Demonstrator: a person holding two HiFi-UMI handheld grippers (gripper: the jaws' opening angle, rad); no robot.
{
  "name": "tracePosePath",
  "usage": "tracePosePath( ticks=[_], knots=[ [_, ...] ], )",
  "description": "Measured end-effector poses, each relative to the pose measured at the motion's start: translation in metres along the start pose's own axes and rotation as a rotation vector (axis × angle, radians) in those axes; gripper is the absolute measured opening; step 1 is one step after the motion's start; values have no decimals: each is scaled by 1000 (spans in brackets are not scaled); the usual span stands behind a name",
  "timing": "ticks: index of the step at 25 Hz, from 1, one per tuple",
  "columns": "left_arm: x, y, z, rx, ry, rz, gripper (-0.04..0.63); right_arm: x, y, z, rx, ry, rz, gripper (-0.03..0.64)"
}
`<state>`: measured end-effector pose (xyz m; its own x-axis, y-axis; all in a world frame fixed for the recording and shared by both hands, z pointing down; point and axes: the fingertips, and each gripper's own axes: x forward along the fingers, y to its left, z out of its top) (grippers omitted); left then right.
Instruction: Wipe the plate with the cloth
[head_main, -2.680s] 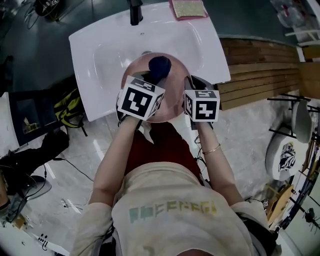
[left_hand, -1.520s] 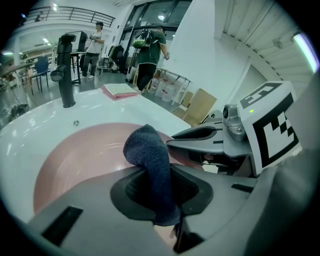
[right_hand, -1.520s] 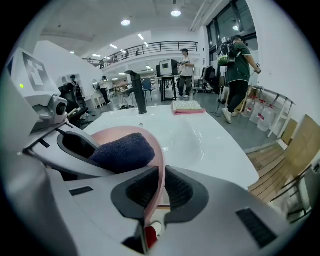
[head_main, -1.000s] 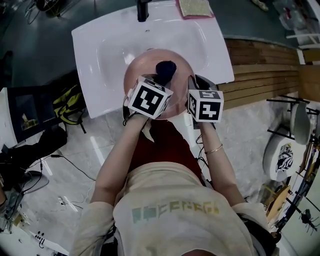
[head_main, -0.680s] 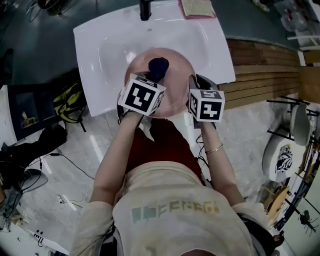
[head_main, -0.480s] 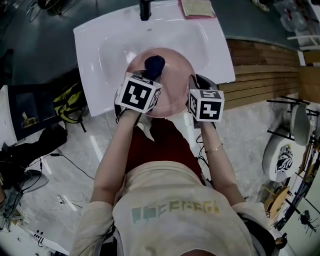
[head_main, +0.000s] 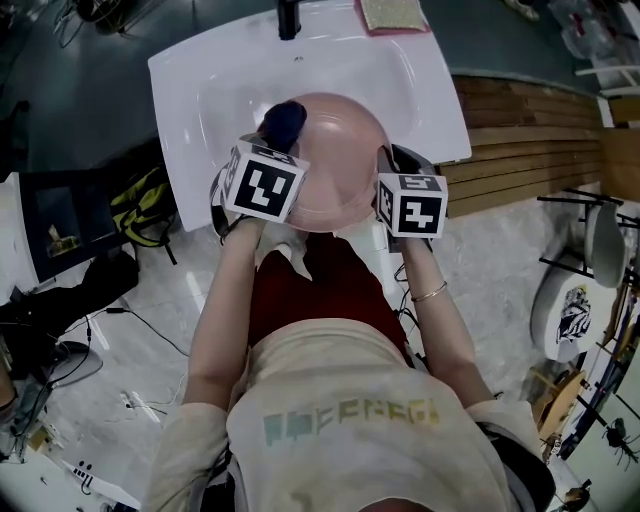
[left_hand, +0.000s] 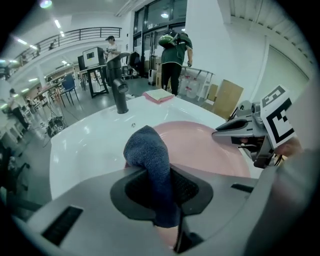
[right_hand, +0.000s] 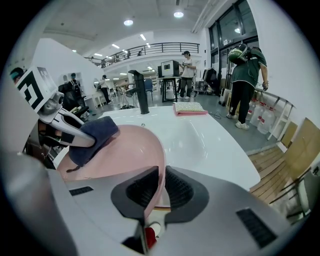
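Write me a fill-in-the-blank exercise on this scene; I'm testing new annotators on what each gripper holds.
1. The left gripper is shut on a dark blue ____.
2. The right gripper clamps the rim of a pink ____.
3. Both things are held above a white ____ with a black faucet at its far edge.

Missing words: cloth; plate; sink.

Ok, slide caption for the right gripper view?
Right gripper clamps the pink plate by its rim; left gripper holds the blue cloth on it.
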<state>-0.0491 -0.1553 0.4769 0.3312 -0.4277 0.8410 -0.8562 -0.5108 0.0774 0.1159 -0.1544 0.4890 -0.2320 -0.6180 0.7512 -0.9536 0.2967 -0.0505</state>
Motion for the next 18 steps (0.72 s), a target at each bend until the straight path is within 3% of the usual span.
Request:
tracePosePath(
  ticks=[5, 11, 18],
  knots=[
    [-17, 6, 7, 24, -30, 46, 80, 0, -1, 1, -4, 1, 3, 63],
    [-25, -50, 20, 16, -58, -134, 80, -4, -2, 3, -1, -4, 0, 63],
    [-8, -108, 13, 60, 1, -275, 80, -3, -4, 3, 17, -12, -2, 62]
  ],
)
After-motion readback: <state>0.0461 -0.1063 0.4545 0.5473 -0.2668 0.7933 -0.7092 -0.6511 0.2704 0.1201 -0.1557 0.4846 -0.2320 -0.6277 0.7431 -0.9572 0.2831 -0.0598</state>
